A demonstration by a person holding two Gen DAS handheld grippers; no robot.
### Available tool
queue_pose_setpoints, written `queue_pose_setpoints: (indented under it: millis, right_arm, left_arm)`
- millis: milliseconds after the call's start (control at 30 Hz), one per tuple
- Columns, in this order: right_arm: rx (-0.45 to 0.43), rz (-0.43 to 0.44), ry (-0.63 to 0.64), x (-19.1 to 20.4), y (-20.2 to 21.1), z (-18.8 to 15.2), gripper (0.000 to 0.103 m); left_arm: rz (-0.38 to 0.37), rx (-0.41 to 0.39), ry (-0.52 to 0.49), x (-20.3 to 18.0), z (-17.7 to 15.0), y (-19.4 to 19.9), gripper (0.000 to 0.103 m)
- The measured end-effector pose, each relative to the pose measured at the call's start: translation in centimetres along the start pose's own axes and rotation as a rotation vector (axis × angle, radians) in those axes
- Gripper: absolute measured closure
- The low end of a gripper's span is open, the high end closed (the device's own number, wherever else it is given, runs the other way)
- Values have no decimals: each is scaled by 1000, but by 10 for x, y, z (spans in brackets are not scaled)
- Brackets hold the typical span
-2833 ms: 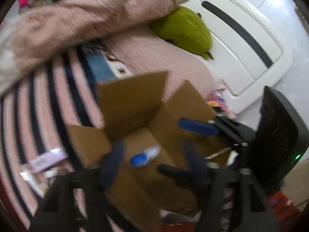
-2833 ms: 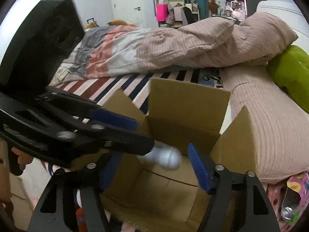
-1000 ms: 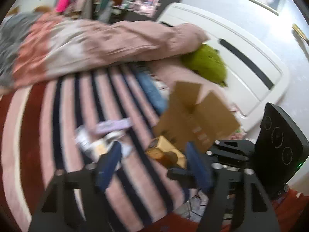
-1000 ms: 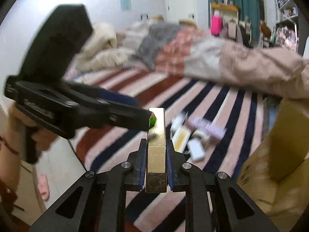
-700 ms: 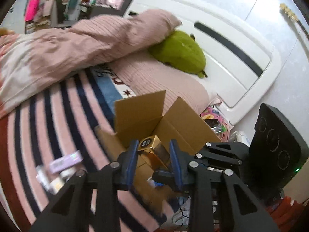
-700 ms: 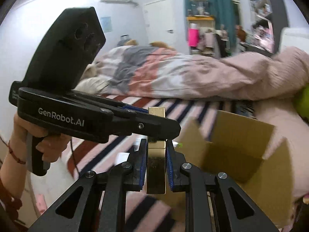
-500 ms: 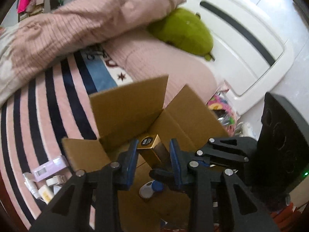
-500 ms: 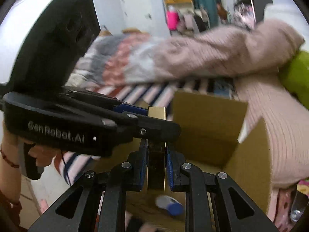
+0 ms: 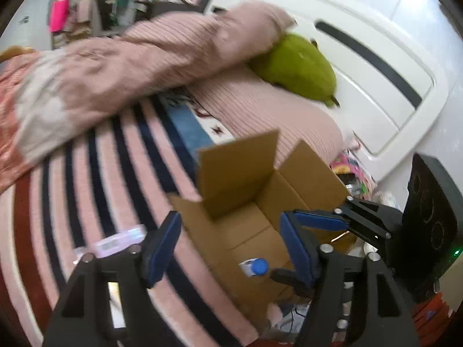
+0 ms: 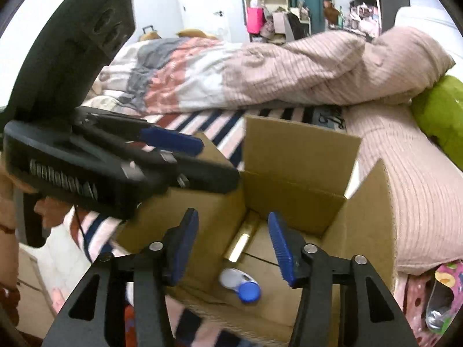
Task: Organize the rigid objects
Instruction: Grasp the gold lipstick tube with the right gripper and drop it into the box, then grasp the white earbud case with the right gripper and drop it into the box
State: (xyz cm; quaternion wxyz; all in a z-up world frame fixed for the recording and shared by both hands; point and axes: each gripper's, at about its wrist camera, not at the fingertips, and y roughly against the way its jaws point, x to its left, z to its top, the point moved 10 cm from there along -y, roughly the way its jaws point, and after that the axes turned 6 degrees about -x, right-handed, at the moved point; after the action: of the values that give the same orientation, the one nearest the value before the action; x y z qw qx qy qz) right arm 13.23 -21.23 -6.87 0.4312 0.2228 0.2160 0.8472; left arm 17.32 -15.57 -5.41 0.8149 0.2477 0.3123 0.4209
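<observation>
Apparently between drops, both the left hand-held gripper (image 9: 228, 248) and right hand-held gripper (image 10: 233, 245) gape empty over the box (image 10: 301, 156), so fetching the bed's (image 9: 58, 202) small packets (image 9: 120, 238) comes next.

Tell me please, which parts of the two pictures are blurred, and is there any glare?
Left wrist view: motion blur smears the pink blanket and the striped sheet; the cardboard box is soft. Right wrist view: sharper, though the left gripper is smeared; a bright glint sits on the gold box.
</observation>
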Motion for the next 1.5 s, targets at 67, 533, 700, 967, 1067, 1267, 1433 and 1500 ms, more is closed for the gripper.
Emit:
queue_pose_setpoints:
  millis: [67,533,700,967,1067,1267,1433,1500]
  right_arm:
    - [-31,17,27,17,3,7,42]
    - [67,331,163,181,-90,-19,41]
    - [197,312,102,183,-155,-59,41]
    - [218,191,152,177,-209,-78,44]
    - [206,135,194,177,-217,-77,63]
    - [136,155,237,187,-190,-63,64]
    - [-1,209,260,196,-132,-28,64]
    - [-50,216,259,193,-111,-14,64]
  left_arm:
    - [57,-35,-2,21,-2,22,28]
    - [352,-87,147,210,-121,113,27]
    - [339,-56,204,242,-165,97,27]
    - [301,-53,250,250,-189,78,27]
    - [291,-48,250,244,-188,75,27]
    - [197,-72,227,207,-165,78,27]
    - [75,-115,195,152,-126,86,28]
    - [25,-128,179,129,-109,87,29]
